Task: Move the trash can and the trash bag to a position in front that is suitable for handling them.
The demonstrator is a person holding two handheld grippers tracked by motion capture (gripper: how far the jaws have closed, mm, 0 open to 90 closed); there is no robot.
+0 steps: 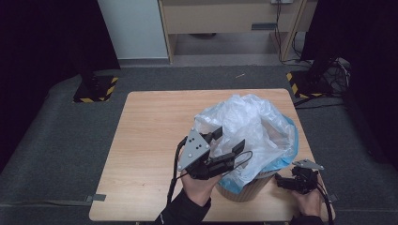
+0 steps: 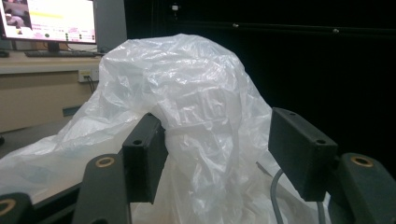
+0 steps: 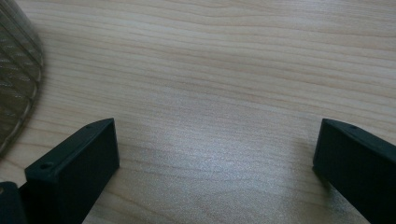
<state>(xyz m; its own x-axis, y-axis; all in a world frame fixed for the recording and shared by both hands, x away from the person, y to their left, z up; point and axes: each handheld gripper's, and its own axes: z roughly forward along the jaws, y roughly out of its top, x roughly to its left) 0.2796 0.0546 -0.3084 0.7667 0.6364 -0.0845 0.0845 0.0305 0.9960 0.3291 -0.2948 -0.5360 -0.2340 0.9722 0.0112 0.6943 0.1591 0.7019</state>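
Observation:
A crumpled clear plastic bag (image 1: 253, 126) billows out of a round woven basket (image 1: 244, 190) standing at the near right of the wooden table (image 1: 150, 140); a blue liner edge (image 1: 292, 136) shows at its right rim. My left gripper (image 1: 230, 137) is at the bag's near left side with its jaws apart. In the left gripper view a fold of the bag (image 2: 187, 93) rises between the jaws of the left gripper (image 2: 217, 140), and the right jaw stands clear of it. My right gripper (image 1: 280, 180) rests low beside the basket, and in its own view the right gripper (image 3: 215, 154) is open over bare wood with the basket wall (image 3: 16, 79) at the left.
The table's left half (image 1: 141, 154) is bare wood. On the grey floor behind it stand two black bases with yellow stripes (image 1: 96, 89) (image 1: 305, 84). A wooden desk (image 1: 225, 18) stands at the back, and a lit monitor (image 2: 46, 21) shows in the left gripper view.

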